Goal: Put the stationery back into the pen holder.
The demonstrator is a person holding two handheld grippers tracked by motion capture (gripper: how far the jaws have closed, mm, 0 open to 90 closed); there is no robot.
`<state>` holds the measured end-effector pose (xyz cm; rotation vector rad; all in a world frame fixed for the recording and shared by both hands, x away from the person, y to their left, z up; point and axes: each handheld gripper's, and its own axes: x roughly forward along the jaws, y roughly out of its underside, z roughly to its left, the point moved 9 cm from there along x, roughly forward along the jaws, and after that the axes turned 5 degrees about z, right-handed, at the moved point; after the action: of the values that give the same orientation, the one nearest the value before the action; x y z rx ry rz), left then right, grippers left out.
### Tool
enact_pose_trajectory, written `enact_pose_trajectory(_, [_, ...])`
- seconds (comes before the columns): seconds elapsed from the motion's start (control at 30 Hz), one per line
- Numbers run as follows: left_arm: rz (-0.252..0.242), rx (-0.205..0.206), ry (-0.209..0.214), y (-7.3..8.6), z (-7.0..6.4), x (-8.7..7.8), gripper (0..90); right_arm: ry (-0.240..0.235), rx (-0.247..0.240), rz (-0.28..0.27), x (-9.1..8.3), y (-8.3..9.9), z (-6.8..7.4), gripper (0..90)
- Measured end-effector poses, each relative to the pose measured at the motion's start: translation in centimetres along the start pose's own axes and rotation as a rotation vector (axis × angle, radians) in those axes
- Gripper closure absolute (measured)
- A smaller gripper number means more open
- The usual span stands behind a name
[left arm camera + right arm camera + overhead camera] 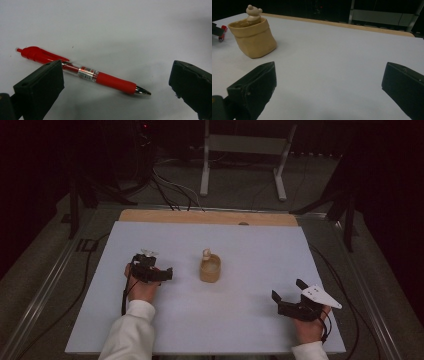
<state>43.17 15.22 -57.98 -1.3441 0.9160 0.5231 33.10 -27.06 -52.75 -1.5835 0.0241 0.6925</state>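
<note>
High view looks down on whole table [250, 320], left gripper view close above red pen [100, 77], right gripper view low, facing tan cup [253, 40], shared with high view.

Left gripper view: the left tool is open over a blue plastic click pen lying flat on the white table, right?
Not quite. The plastic click pen is red, not blue, as the left gripper view shows. The rest holds: the left tool is open over it, and it lies flat on the white table.

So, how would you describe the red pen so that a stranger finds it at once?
Start at the white table, then go to the left claw, open above it. The red pen lies flat between its jaws; unlike the tan bear pot, it is slim and bright red.
</note>
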Motion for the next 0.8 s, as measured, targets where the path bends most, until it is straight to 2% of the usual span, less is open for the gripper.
enact_pose_trajectory(0.03, [0.002,-0.006,-0.003,0.1,0.0,0.1,0.4,0.000,-0.001,0.000,0.0,0.0,0.0,0.0])
enact_pose_trajectory(0.1, [0.015,-0.022,-0.038,0.3,0.0,0.3,0.3,0.000,0.000,-0.001,0.0,0.0,0.0,0.0])
enact_pose_trajectory(0.13, [0.023,-0.028,-0.030,0.5,-0.1,0.5,0.4,0.000,0.000,-0.001,0.0,0.0,0.0,0.0])
enact_pose_trajectory(0.17, [0.032,-0.034,-0.043,0.6,0.0,0.7,0.4,0.000,0.000,0.000,0.0,0.0,0.0,0.0])
enact_pose_trajectory(0.23, [0.047,-0.032,-0.073,1.0,0.1,0.9,6.3,0.001,-0.001,0.000,0.0,0.0,0.0,0.0])
enact_pose_trajectory(0.3, [0.036,-0.039,-0.072,1.1,0.1,0.8,10.3,0.001,0.000,-0.001,0.0,0.0,0.0,0.0])
enact_pose_trajectory(0.47, [0.030,-0.028,-0.062,1.3,0.1,-0.1,45.1,0.003,0.004,0.001,0.0,0.0,-0.1,0.0])
enact_pose_trajectory(0.53, [0.036,-0.035,-0.056,1.5,0.2,-0.4,57.1,0.004,0.003,0.002,0.0,0.0,0.0,0.0])
enact_pose_trajectory(0.6, [0.041,-0.038,-0.053,1.7,0.3,-0.6,60.4,0.003,0.003,0.002,0.0,0.0,0.0,0.0])
enact_pose_trajectory(0.63, [0.045,-0.041,-0.050,1.8,0.3,-0.8,66.6,0.004,0.002,0.002,0.0,0.0,0.0,0.0])
enact_pose_trajectory(0.73, [0.057,-0.036,-0.047,2.1,0.5,-1.1,75.4,0.005,0.004,0.003,0.0,0.0,-0.1,0.0])
enact_pose_trajectory(0.8, [0.059,-0.040,-0.030,2.2,0.6,-1.1,81.1,0.005,0.004,0.005,0.0,0.1,-0.1,0.0])
